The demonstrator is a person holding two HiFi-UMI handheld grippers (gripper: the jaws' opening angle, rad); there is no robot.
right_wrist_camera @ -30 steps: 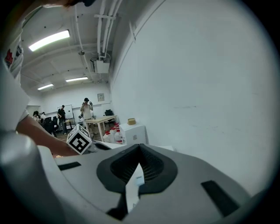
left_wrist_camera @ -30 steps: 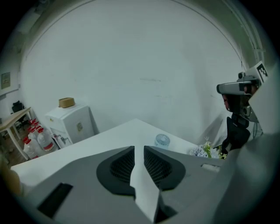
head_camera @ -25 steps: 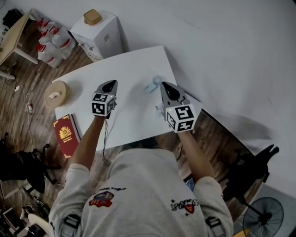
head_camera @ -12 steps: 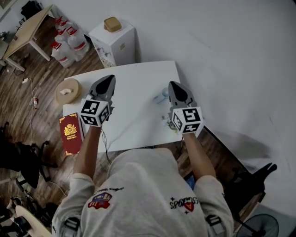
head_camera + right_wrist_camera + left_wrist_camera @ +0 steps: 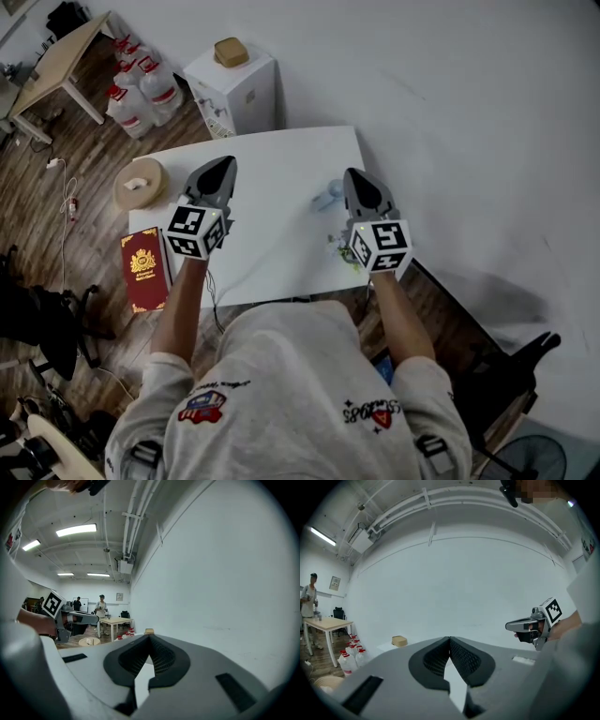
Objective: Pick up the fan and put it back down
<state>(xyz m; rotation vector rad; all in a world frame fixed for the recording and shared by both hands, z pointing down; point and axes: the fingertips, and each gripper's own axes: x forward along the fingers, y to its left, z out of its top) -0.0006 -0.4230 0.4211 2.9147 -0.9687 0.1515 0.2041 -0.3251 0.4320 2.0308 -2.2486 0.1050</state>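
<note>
A small pale-blue fan (image 5: pixel 327 195) lies on the white table (image 5: pixel 272 164), near its right side. My right gripper (image 5: pixel 354 176) hovers above the table just right of the fan, apart from it, jaws shut and empty (image 5: pixel 149 637). My left gripper (image 5: pixel 222 167) is held over the table's left half, well away from the fan, also shut with nothing between its pads (image 5: pixel 449 640). Both point about level toward the white wall. The fan shows in neither gripper view. In the left gripper view the right gripper (image 5: pixel 519 626) appears at the right; the right gripper view shows the left gripper (image 5: pixel 86 616) at the left.
A red book (image 5: pixel 143 267) and a round tan spool (image 5: pixel 139 184) sit by the table's left edge. Behind stand a white box (image 5: pixel 234 80), water jugs (image 5: pixel 141 89) and a wooden desk (image 5: pixel 56 66). A black chair (image 5: pixel 47 328) is at left. People stand by the desk (image 5: pixel 100 604).
Both grippers have risen above the table since a second ago, the left one more. Over the last half second they have held nearly still. Both stay shut.
</note>
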